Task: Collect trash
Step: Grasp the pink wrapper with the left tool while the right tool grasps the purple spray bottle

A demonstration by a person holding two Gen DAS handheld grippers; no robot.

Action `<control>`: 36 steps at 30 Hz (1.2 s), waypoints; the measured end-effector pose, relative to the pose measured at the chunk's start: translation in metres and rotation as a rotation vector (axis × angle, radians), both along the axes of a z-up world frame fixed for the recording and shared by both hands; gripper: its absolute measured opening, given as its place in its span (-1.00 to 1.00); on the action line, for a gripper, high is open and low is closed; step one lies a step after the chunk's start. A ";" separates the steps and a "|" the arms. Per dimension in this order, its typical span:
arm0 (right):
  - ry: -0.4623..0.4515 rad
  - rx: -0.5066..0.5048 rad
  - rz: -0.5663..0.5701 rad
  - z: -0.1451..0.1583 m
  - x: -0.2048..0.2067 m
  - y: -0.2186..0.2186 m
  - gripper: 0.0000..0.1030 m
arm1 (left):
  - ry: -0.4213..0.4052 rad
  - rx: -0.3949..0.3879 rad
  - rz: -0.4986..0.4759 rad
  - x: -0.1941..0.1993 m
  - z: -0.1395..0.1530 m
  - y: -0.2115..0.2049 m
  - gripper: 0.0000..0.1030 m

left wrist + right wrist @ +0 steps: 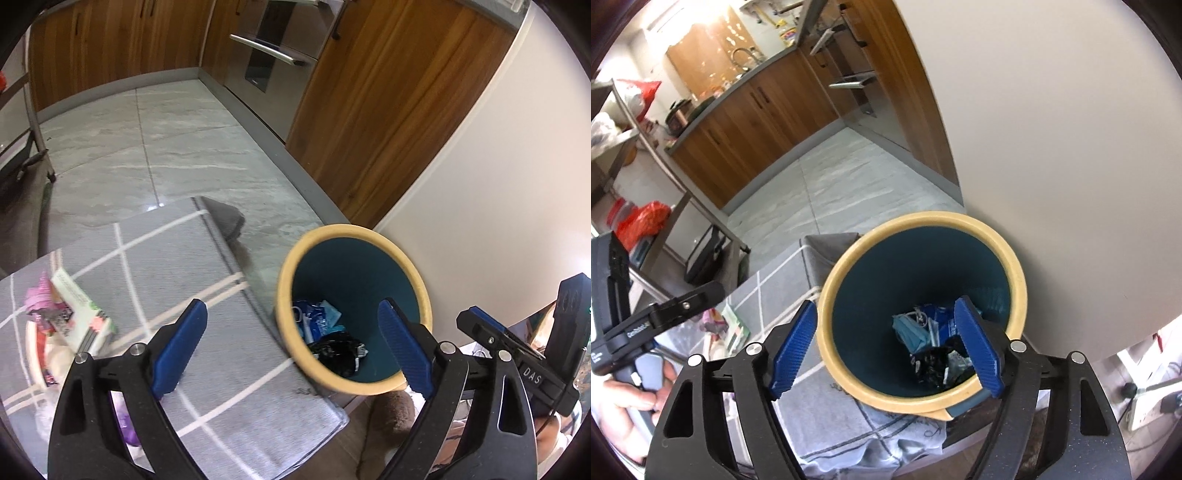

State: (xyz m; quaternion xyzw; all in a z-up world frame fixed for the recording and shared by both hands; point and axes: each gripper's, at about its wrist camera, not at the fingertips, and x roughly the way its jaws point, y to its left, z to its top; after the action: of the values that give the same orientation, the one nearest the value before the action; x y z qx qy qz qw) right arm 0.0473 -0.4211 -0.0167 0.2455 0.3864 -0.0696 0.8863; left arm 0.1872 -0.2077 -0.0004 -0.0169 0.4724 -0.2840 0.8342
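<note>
A teal trash bin with a cream rim (295, 266) (1012, 258) stands on the floor beside a table. At its bottom lie blue wrappers (317, 317) (916, 328) and a crumpled black wrapper (338, 350) (934, 363). My left gripper (293, 341) hangs above the table edge and the bin's left rim, open, with nothing between its blue pads (181, 343). My right gripper (886, 350) hovers over the bin's mouth, open and empty, its right pad (979, 347) over the inside. The right tool's body (517, 354) shows at the right of the left wrist view.
A grey cloth with white lines (207, 295) (764, 291) covers the table. On it at the left lie a booklet (79, 310), pink packaging (38, 295) and a plate (35, 354). A white wall (1071, 147) backs the bin. Wooden cabinets (388, 92), an oven (273, 44) and a metal rack (646, 147) ring the tiled floor (166, 140).
</note>
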 end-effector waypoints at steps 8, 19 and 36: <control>0.001 -0.037 0.038 0.004 0.009 0.019 0.57 | -0.034 0.018 0.052 -0.003 0.007 0.051 0.79; 0.017 -0.087 0.131 0.007 0.030 0.069 0.65 | -0.053 0.084 0.202 0.011 0.002 0.139 0.79; 0.086 -0.050 0.277 -0.019 0.067 0.153 0.65 | -0.006 0.232 0.283 0.044 -0.059 0.215 0.76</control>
State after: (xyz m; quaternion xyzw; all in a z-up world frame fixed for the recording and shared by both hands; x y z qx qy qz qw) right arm 0.1140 -0.2679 -0.0353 0.1644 0.4524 0.0334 0.8759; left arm 0.2310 0.0071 -0.0590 0.0141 0.4925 -0.1075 0.8635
